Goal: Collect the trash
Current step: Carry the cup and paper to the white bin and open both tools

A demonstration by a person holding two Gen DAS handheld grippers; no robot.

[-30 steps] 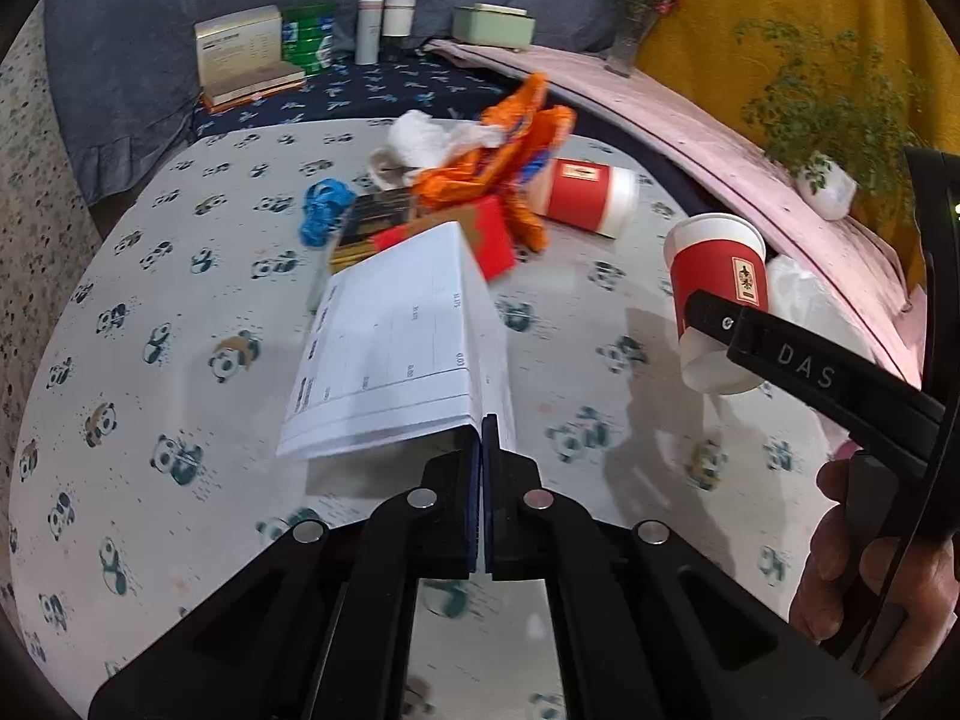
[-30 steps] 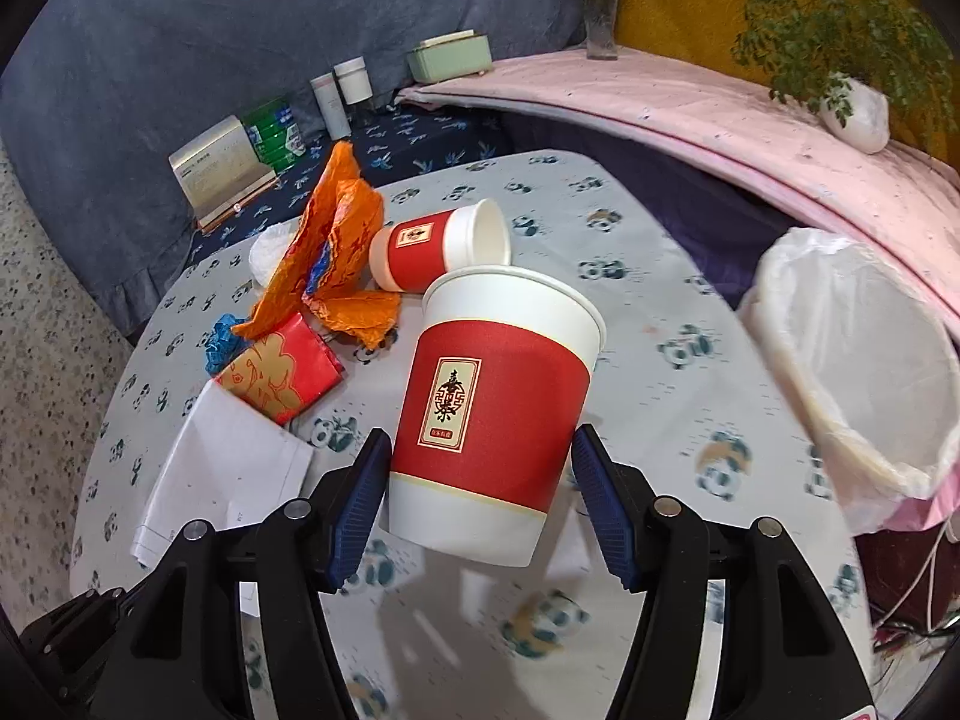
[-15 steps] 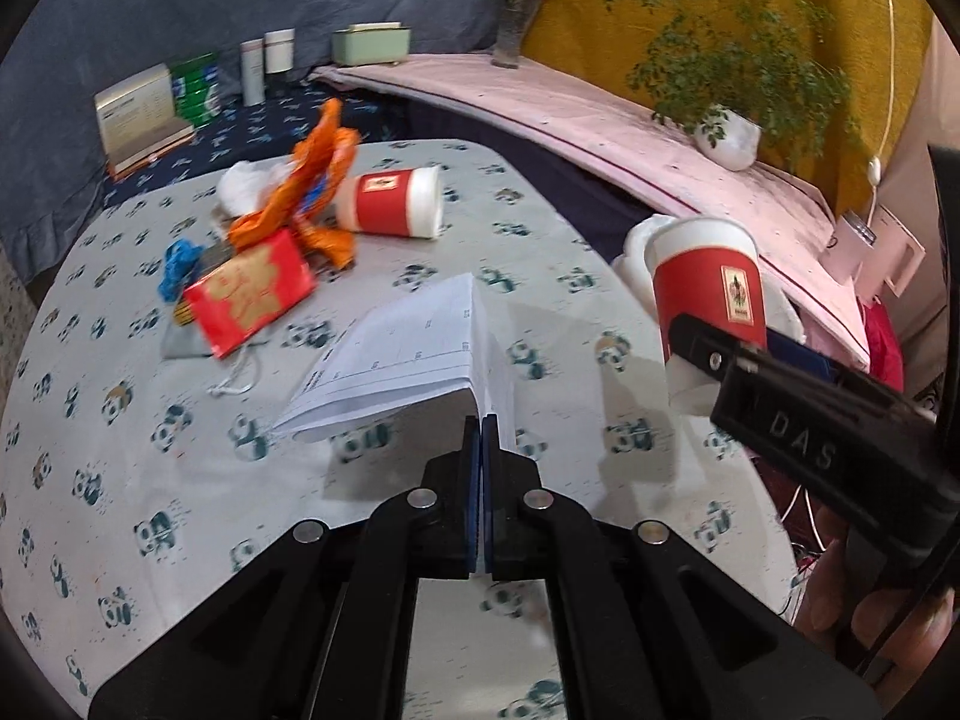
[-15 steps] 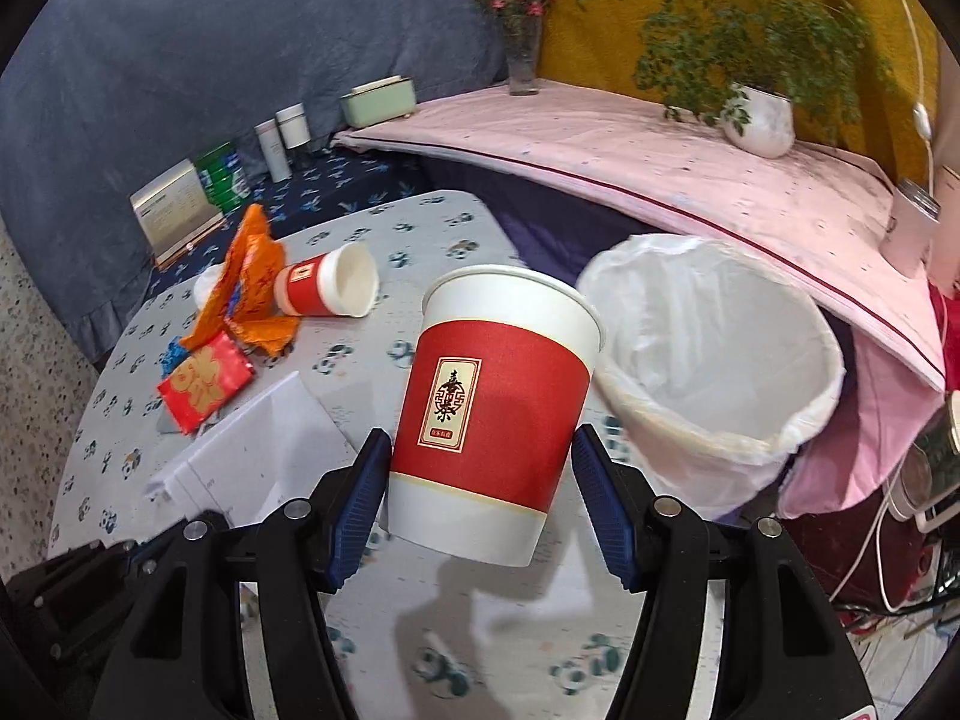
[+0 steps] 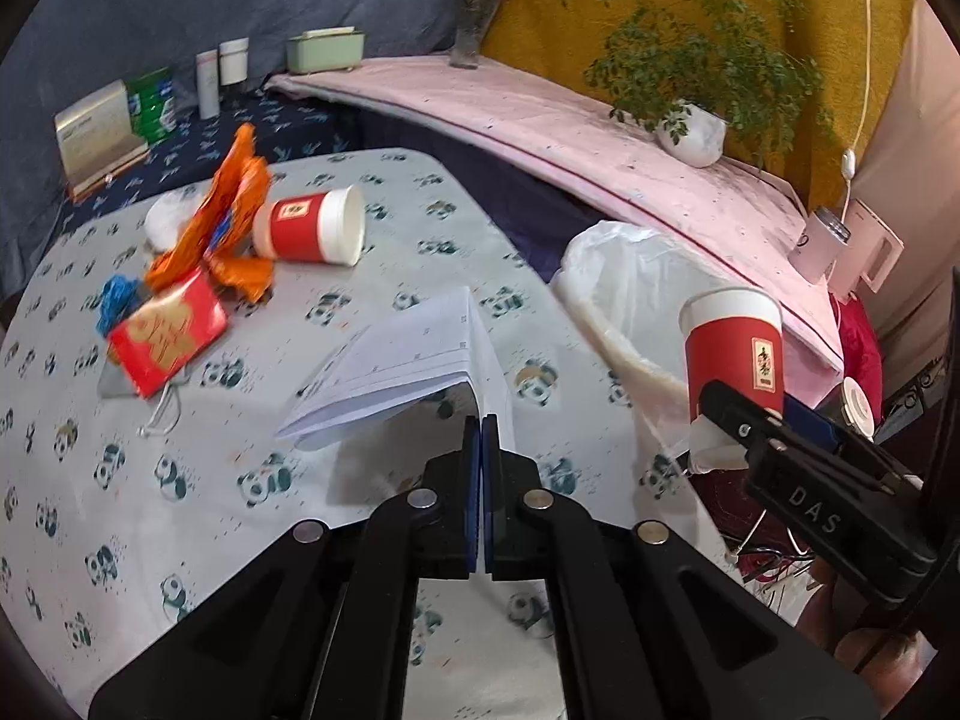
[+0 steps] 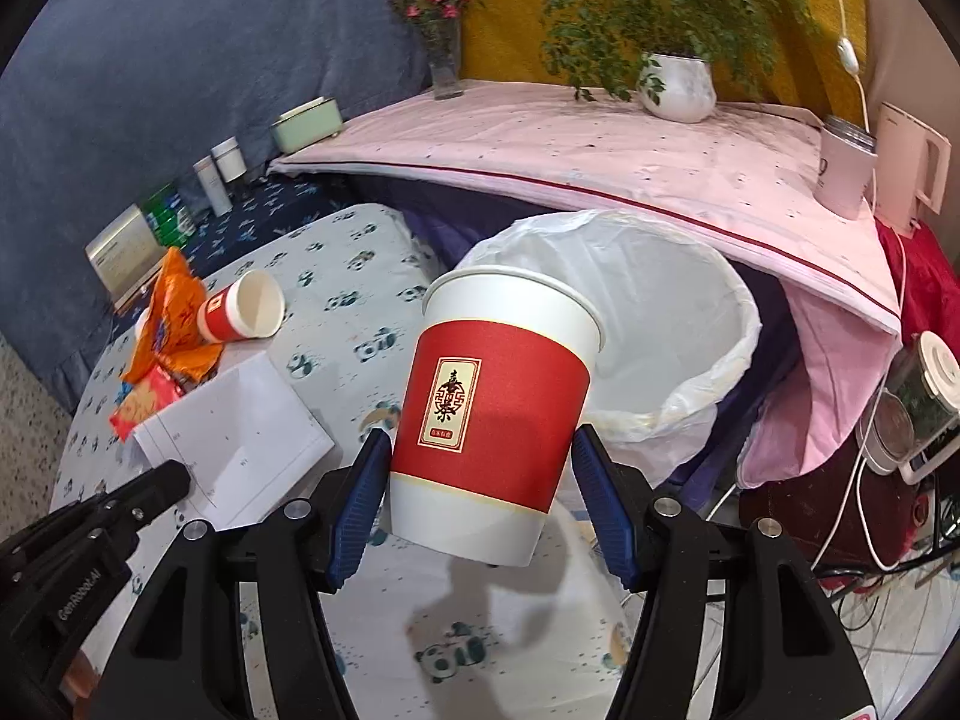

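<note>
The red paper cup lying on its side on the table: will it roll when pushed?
Probably. The tipped red paper cup rests on its round wall, so it likely rolls, curving, since it tapers. It looks empty, thus probably light and easily crushed.

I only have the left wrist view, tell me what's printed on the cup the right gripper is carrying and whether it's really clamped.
Observer: The right gripper has both blue pads pressed on the red paper cup; a gold framed label faces its camera.
Operator: Is the cup over the bin?
Observer: From the right wrist, the cup sits in front of the white-lined bin, whose mouth looks empty.
Operator: What's right of the bin?
Observer: A pink mug on the pink cloth, and glass jars lower down by cables.
</note>
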